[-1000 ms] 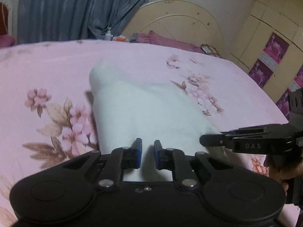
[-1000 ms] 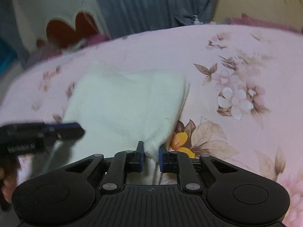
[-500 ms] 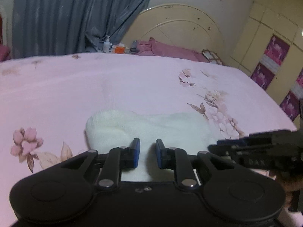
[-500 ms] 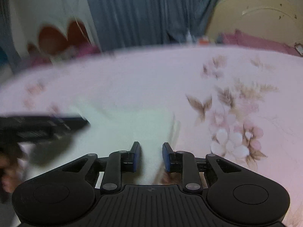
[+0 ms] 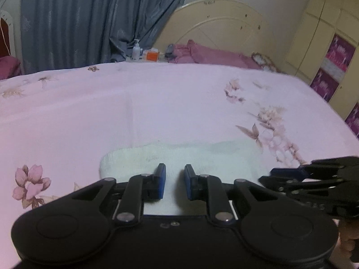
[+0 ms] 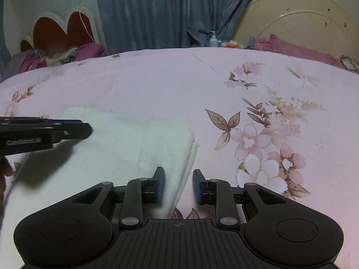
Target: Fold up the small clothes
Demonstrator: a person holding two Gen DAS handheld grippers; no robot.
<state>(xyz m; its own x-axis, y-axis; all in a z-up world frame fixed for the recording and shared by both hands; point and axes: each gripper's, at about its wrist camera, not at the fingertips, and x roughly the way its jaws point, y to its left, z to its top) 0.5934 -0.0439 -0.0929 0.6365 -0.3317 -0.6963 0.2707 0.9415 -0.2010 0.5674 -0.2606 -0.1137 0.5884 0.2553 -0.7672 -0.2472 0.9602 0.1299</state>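
Released and dropped flat, white knit garment point(image 6: 125, 148) lies folded; both claws open, empty.

Your folded cloth point(image 5: 179, 157) lies on the bed point(image 5: 157, 103) near its front edge. Your left tool point(image 5: 175, 180) sits over its left part, your right tool point(image 6: 178, 185) over its right edge.

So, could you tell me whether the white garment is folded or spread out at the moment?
Folded. The garment lies flat on the bed, and stacked layers show along its right edge, beside the open right claw.
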